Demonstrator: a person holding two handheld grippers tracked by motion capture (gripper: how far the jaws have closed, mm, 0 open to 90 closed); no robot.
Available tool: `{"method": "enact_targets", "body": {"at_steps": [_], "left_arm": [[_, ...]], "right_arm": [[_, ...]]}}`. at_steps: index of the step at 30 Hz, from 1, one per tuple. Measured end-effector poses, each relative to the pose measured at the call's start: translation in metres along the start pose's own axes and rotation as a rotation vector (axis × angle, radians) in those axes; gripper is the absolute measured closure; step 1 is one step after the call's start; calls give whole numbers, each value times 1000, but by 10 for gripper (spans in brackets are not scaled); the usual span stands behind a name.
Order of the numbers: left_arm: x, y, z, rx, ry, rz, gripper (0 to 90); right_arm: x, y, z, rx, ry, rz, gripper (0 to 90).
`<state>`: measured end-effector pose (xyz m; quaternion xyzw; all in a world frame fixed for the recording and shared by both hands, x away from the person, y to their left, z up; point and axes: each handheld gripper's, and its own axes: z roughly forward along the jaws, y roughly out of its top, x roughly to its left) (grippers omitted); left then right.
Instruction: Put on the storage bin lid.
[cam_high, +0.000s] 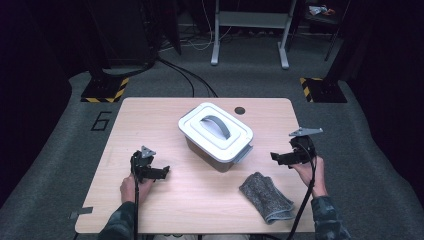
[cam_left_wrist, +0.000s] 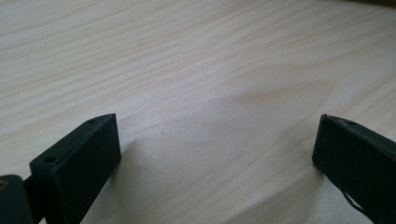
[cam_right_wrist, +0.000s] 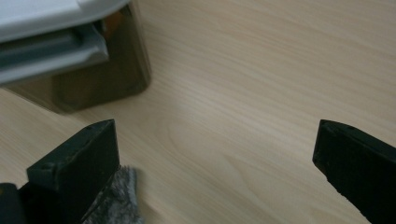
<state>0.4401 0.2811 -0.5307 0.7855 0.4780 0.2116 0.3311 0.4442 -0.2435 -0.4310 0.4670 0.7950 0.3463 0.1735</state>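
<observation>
Grey knitted cloth (cam_right_wrist: 116, 198), half hidden behind right gripper (cam_right_wrist: 215, 140), wide open, empty; white-lidded plastic box (cam_right_wrist: 60, 42) ahead-left, cropped. Left gripper (cam_left_wrist: 217, 140) likewise wide.

Box (cam_right_wrist: 70, 51) in right gripper view: cut off by top and left edges, blurred; orange patch under lid unreadable.
Cloth (cam_right_wrist: 116, 200) in right gripper view: partly behind left jaw, cut by bottom edge.
Box contents in high view: hidden under lid (cam_high: 215, 127).
Forearms: cut by bottom edge.
Clutter (cam_high: 320, 10) at top right: too small to identify.
</observation>
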Motion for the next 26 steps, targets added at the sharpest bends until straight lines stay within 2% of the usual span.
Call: {"method": "enact_targets", "body": {"at_steps": [4,6,10,13,16,17,18,21,22,26], "left_arm": [[0,0,0,0,0,0,6],[0,0,0,0,0,0,6],[0,0,0,0,0,0,6],[0,0,0,0,0,0,6],[0,0,0,0,0,0,6],[0,0,0,0,2,1,6],[0,0,0,0,0,0,6],[0,0,0,5,-2,1,6],[0,0,0,0,2,1,6],[0,0,0,0,0,0,6]], "right_arm": [[-10,-24,12,31,-21,24,0],[-15,-36,18,36,-24,51,1],[-24,-57,31,47,-35,74,0],[-26,-69,39,49,-36,70,8],[-25,-76,45,55,-34,79,9],[-26,-79,48,45,-36,67,4],[-24,-80,48,35,-47,72,4],[-23,-83,50,10,-66,43,0],[-21,-84,52,3,-94,30,0],[-19,-85,52,-5,-98,33,0]]}}
